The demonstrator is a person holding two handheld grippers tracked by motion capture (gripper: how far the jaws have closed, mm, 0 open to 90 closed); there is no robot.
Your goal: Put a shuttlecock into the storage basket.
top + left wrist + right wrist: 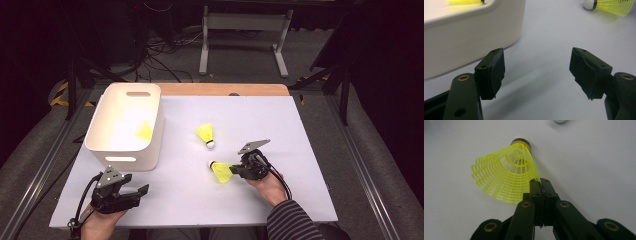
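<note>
Right gripper [541, 185]: jaws pressed together, pinching the rim of the skirt of a yellow plastic mesh shuttlecock [506, 173]. Its dark-banded cork end points toward 12 o'clock in the right gripper view, away from the jaws. In the high view this shuttlecock [220, 171] sits at about 5 o'clock of table centre, low over or resting on the grey-white table top [260, 120]; cannot tell which. A rim pinch probably suits the thin mesh, which gives 2 flat faces to clamp.

Left gripper [143, 191]: jaws spread, nothing between them, parked at 7 o'clock just in front of the bin, likely idle.

A 2nd yellow shuttlecock [206, 135] lies free near table centre, cork toward the person.

Container: white rounded-rectangular plastic bin with slot handles [152, 145] at 10 o'clock. Inside, 1 yellow shuttlecock [144, 131] by the right wall. Judgement: loose shuttlecocks are being collected into it.
</note>
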